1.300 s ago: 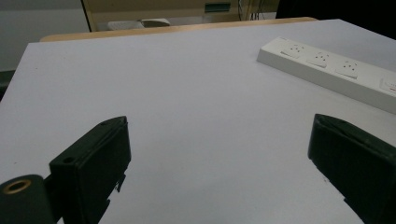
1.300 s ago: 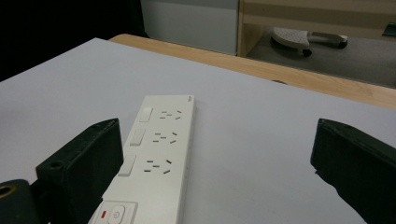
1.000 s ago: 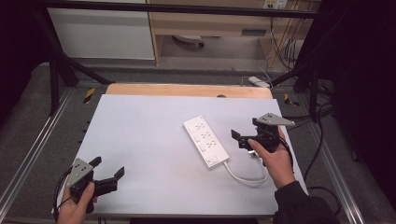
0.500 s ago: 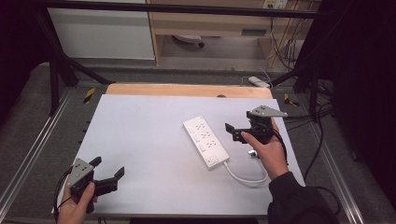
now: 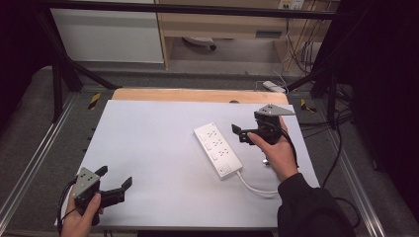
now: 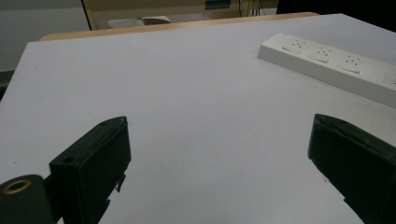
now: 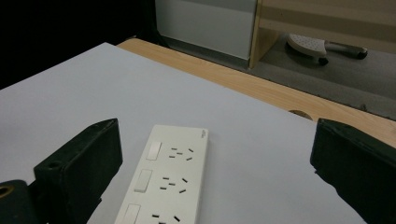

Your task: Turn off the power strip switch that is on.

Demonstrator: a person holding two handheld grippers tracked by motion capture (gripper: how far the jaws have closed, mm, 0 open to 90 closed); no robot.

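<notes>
A white power strip [image 5: 217, 150] with three sockets lies slantwise right of the middle of the white table [image 5: 148, 143]. Its white cable [image 5: 253, 185] runs off toward the near right. My right gripper [image 5: 239, 134] hovers open just right of the strip's far half, jaws pointing left at it, nothing between them. In the right gripper view, the strip [image 7: 169, 185] lies below and between the wide-apart jaws of the right gripper [image 7: 215, 154]. My left gripper [image 5: 114, 176] rests open at the near left corner. In the left gripper view, the strip [image 6: 336, 64] lies far off at the upper right.
A bare wooden strip [image 5: 197, 95] with a small hole [image 5: 233, 102] edges the far side of the table. Metal frame rails [image 5: 44, 148] run along both sides. Cables [image 5: 341, 143] trail off the right edge. A white object [image 5: 274, 86] lies on the floor beyond.
My right gripper has moved left and slightly away from the person, closing on the strip's far half. The left gripper and the strip have stayed put.
</notes>
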